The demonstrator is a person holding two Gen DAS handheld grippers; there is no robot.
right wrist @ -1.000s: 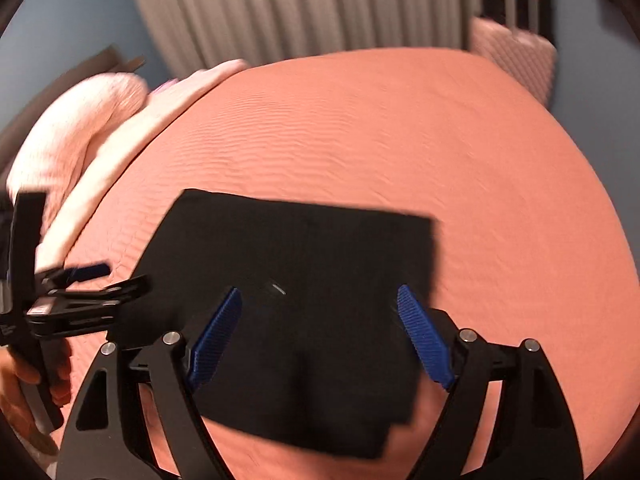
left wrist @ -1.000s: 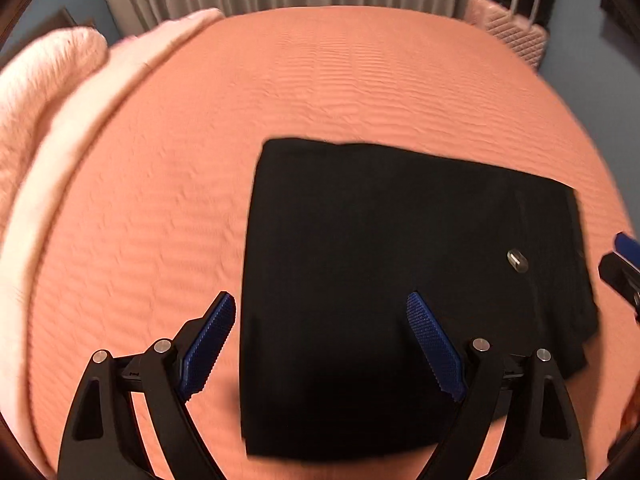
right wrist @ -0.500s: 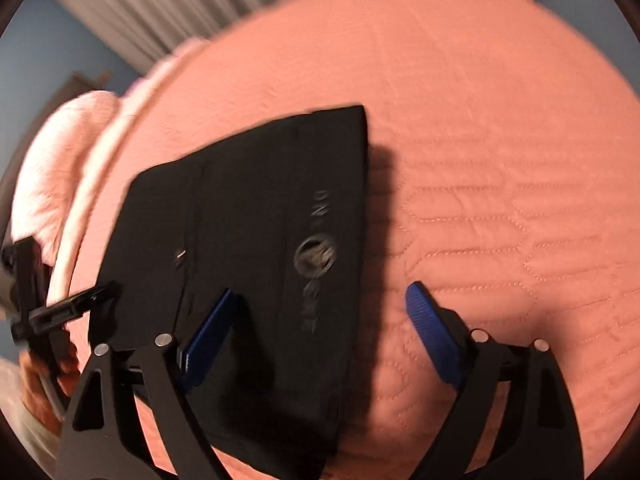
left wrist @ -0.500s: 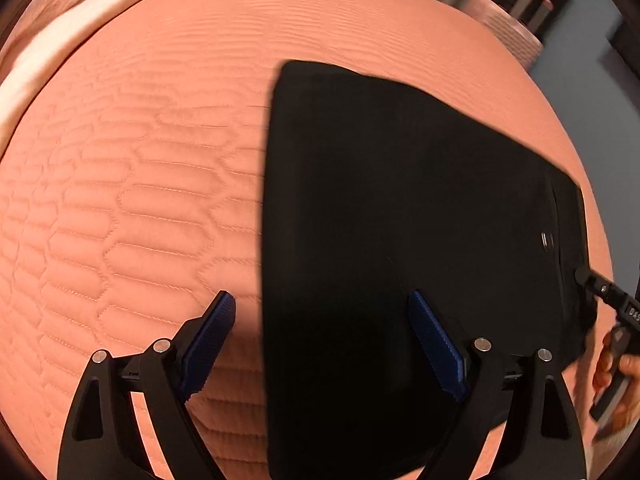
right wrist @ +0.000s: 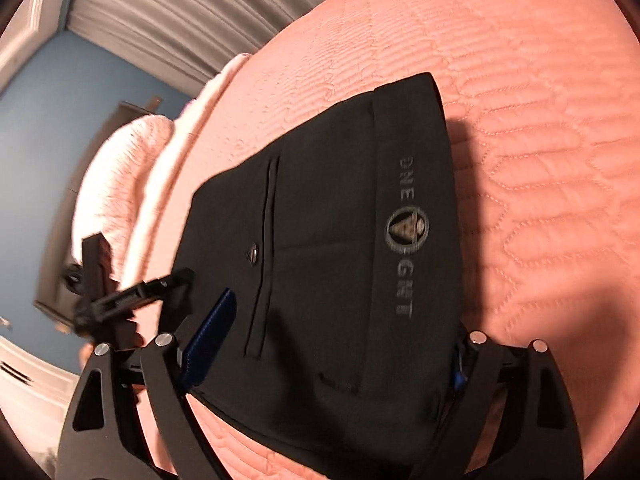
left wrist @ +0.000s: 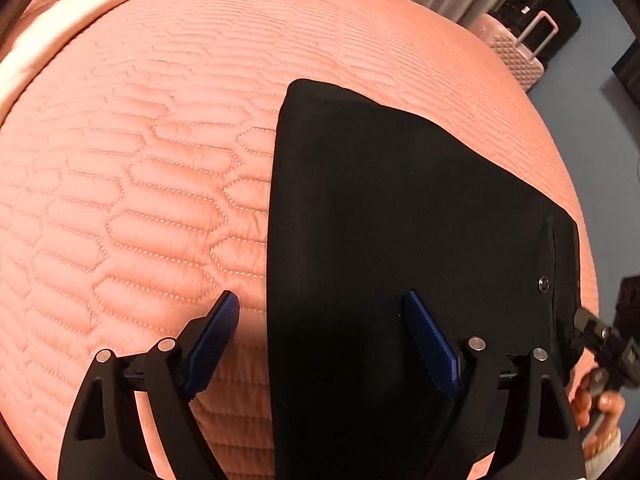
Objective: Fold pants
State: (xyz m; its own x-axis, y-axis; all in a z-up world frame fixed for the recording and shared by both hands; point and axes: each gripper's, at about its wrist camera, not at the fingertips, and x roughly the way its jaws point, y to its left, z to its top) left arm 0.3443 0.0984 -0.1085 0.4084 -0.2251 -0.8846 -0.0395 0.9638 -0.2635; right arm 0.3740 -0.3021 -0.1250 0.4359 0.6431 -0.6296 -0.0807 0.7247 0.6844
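Black pants (left wrist: 400, 240) lie folded flat on the salmon quilted bedspread (left wrist: 140, 184). My left gripper (left wrist: 324, 344) is open low over the pants' left edge, one finger over the bedspread and one over the cloth. In the right wrist view the pants (right wrist: 328, 232) show a back pocket with a button and a grey logo on the waistband. My right gripper (right wrist: 340, 344) is open and straddles the waistband end; its right finger is mostly hidden behind the cloth. The other gripper (right wrist: 132, 296) shows at the left of that view.
A pale pink blanket (right wrist: 120, 168) lies along the bed's far side. A pink suitcase (left wrist: 516, 48) and a black one stand past the bed by the grey curtains (right wrist: 180, 12). The wall is blue.
Both grippers have dropped low and close to the pants. The right gripper has swung round to the waistband end and tilted; the left has settled over the left edge.
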